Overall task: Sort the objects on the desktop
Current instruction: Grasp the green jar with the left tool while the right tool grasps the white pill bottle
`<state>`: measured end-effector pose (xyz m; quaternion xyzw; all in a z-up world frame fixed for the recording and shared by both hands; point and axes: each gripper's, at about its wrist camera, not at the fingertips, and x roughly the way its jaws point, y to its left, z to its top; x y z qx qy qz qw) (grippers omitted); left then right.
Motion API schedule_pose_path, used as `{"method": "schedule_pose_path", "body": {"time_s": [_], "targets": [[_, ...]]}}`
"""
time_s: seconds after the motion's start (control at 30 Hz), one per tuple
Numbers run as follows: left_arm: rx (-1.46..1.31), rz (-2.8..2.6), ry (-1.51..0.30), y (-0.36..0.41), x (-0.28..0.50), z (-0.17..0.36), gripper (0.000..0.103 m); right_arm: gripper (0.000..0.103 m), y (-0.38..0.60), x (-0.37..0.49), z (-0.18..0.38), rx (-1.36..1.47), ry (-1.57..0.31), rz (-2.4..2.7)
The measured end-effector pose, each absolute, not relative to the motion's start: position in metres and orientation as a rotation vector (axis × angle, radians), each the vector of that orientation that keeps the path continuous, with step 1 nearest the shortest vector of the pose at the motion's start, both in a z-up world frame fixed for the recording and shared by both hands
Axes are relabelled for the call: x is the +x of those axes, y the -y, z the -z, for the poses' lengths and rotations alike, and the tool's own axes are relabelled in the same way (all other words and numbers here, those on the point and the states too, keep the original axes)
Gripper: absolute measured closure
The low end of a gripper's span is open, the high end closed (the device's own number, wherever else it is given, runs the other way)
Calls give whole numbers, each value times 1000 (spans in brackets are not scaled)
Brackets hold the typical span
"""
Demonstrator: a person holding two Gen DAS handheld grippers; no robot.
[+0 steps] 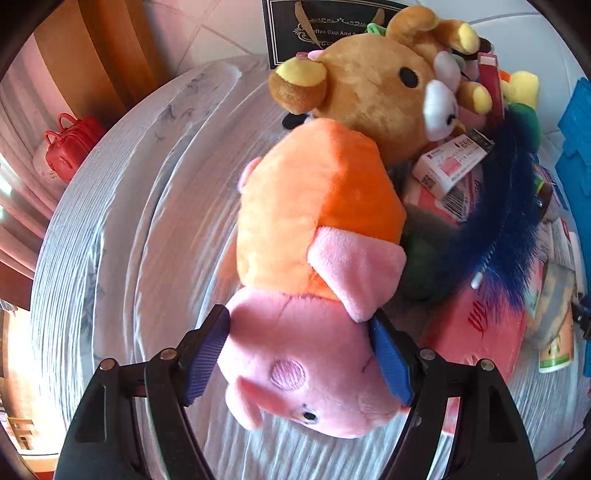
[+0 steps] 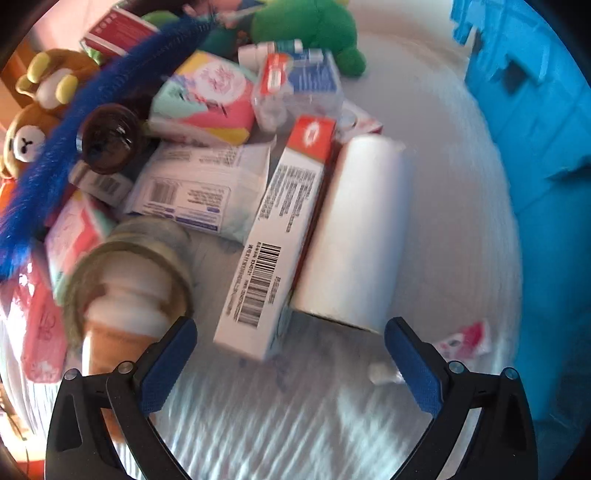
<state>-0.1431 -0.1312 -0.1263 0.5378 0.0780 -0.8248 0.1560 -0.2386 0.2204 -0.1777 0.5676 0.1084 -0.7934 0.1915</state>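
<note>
Two wrist views, both over a pale striped table cover [image 1: 122, 229] strewn with objects. Blue plastic crate [image 2: 535, 122] at the table's right side; its contents are not visible. Black printed box [image 1: 291, 29] stands at the far edge behind the toys.

Plush pig [image 1: 310, 266]: pink head with an embroidered cheek patch, orange body, lying on the cover with its head toward the camera. Brown plush bear [image 1: 373, 88] touches it at the far end; a dark blue feathery duster [image 1: 506, 206] lies across the pile to the right.

Left gripper [image 1: 299, 354]: jaws set wide, blue pads flanking the pig's head. Whether the pads press on the plush cannot be told.

Right gripper [image 2: 291, 365]: jaws spread wide, nothing between them, above bare cover. Just ahead lie a long barcoded carton [image 2: 280, 236] and a white roll [image 2: 358, 236], side by side and touching. An ice-cream-cone toy [image 2: 122, 310] sits near the left finger.
</note>
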Motion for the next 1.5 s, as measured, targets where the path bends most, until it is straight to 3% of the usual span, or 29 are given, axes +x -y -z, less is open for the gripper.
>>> {"method": "schedule_pose_path", "body": {"time_s": [0.2,0.33,0.4,0.47,0.53,0.67,0.83,0.87,0.93,0.97,1.13,1.3,1.37,1.4,1.5], "targets": [[1400,2502,-287,106,-139,93,27,0,-232,-224,132,1433,-310,2351],[1458,2599,-320,75,-157,96,28,0,-236,-217,113,1388,-299,2365],[1491,2618,-306,57,-168,103,31,0,-231,-217,107,1381,-310,2365],[1550,2584,-332,53,-180,117,40,0,-230,-217,108,1384,-311,2358],[1589,2548,-348,61,-188,132,41,0,-230,-212,104,1397,-299,2348],[1535,2535,-143,80,-179,130,59,0,-232,-204,109,1424,-284,2314],[1564,2557,-16,86,-171,127,61,1,-224,-194,113,1443,-262,2239],[1581,2560,-25,82,-174,129,61,4,-218,-191,113,1444,-269,2210],[1645,2561,-72,71,-181,137,61,26,-208,-187,113,1437,-285,2172],[1674,2556,-83,63,-185,141,61,29,-201,-184,113,1437,-297,2152],[1689,2517,-66,58,-182,146,61,29,-188,-176,114,1433,-302,2086],[1679,2533,153,54,-160,147,61,24,-173,-173,141,1490,-344,2005],[1701,2552,126,55,-154,147,61,35,-168,-171,155,1529,-387,1989],[1710,2564,101,54,-152,146,61,50,-169,-170,158,1538,-396,1985],[1720,2594,-38,54,-145,140,61,51,-176,-165,152,1524,-437,2000]]}}
